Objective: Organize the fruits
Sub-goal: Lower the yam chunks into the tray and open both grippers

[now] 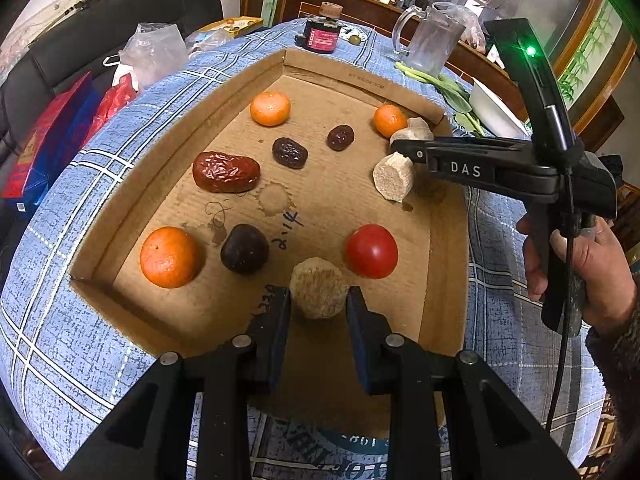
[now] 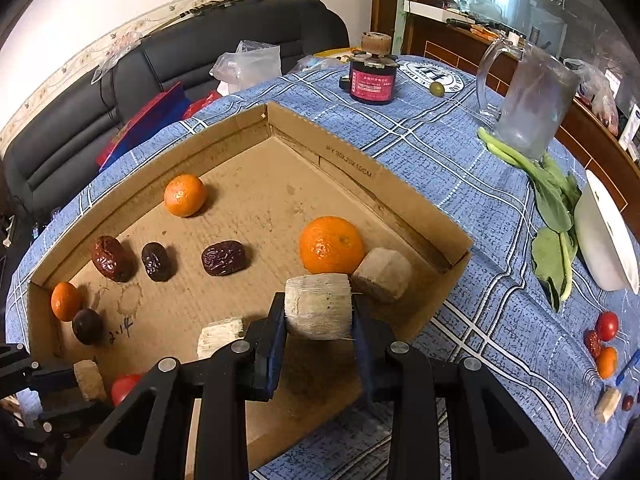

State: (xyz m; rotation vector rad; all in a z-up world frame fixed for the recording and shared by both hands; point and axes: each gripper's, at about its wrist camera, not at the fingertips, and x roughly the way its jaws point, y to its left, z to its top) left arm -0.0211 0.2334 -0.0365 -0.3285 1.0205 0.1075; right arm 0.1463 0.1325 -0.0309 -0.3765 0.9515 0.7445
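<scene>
Both tongs were recorded inside the cardboard tray (image 2: 408, 196), which serves as landmark for all entries.

Right gripper (image 2: 318, 320): pinching a pale fibrous chunk (image 2: 318, 306), held just above the tray floor, near the tray's right corner.

Left gripper (image 1: 318, 300): jaws set either side of a second pale chunk (image 1: 318, 286) near the tray's front edge; whether they pressed it or merely flanked it could not be told.

Contents on the tray floor:
- Pale chunks: one against the far-right mandarin (image 2: 331, 245), touching it (image 2: 382, 274); one nearer the middle front (image 2: 220, 338).
- Mandarins: three in all, the others near the back wall (image 2: 185, 195) and at the left end (image 2: 65, 301).
- Dates: three wrinkled ones across the middle, the largest reddish (image 1: 226, 172); a dark round fruit (image 1: 244, 248) beside the left mandarin.
- Tomato (image 1: 371, 251) near the front.

Outside the tray, on the checked cloth (image 2: 460, 152): a small cluster of tomato, date, mandarin and pale chunk (image 2: 606, 350).

Assessment: kinds lay mixed, only the right corner showing chunks gathered. Sorting judged early to midway; most grouping remained.
</scene>
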